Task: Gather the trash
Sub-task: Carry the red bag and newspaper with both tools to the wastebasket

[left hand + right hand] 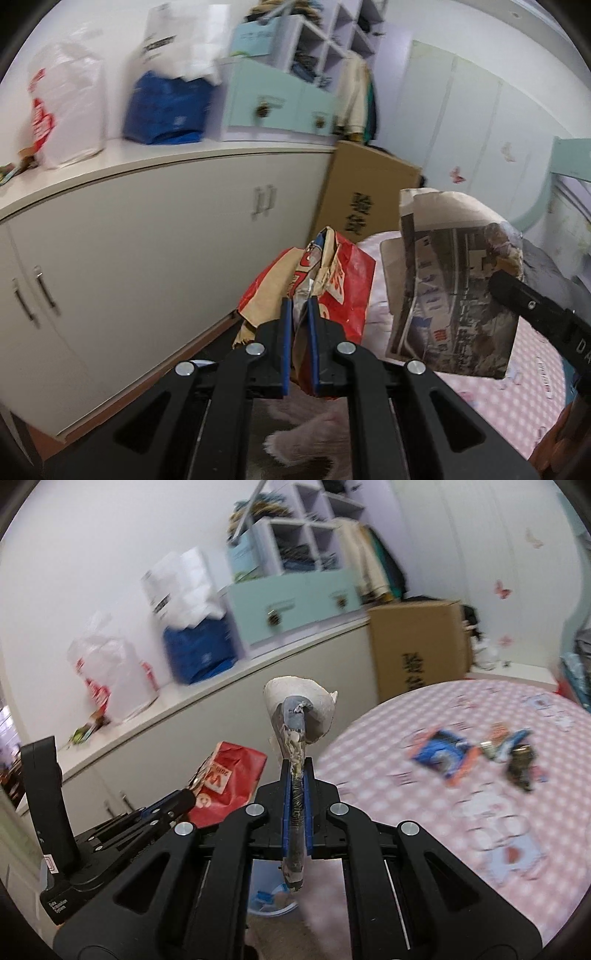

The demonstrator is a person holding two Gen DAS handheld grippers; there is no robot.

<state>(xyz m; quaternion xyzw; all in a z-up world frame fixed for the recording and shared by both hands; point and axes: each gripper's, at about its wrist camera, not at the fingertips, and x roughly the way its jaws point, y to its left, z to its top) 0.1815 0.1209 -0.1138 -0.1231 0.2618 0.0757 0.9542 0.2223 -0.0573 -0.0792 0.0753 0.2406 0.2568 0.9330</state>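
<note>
Here, left gripper point(298, 306) with blue pads pinched tight on a crumpled red-and-tan paper bag point(332, 280), bag rising toward twelve o'clock from the jaws and bulging out on both sides. Right gripper point(298, 771) likewise pressed together on a flattened printed paper packet point(297, 738), seen edge-on in its own view, pale crumpled top at twelve o'clock above the pads, lower end hanging below the jaws toward six. In the left wrist view, same packet point(454, 288) broadside at three o'clock, grey printed face outward, black finger of the right gripper point(517, 295) against its right edge. In the right wrist view, red bag point(229, 779) at nine o'clock, beside the black body of the left gripper point(173, 805). Pink checked bedspread point(443, 812) from three to five o'clock, with blurred blue-and-orange wrappers point(447, 755) and a dark wrapper point(521, 771) lying on it, well apart from both grippers. White cabinet point(147, 236) at nine to ten o'clock in the left view, topped with a white-and-red plastic bag point(66, 107) and a blue bag point(166, 107); brown cardboard box point(365, 192) at one o'clock, leaning beside the cabinet. Pale blue bin point(273, 904), partly hidden, at six o'clock beneath the right gripper.
</note>
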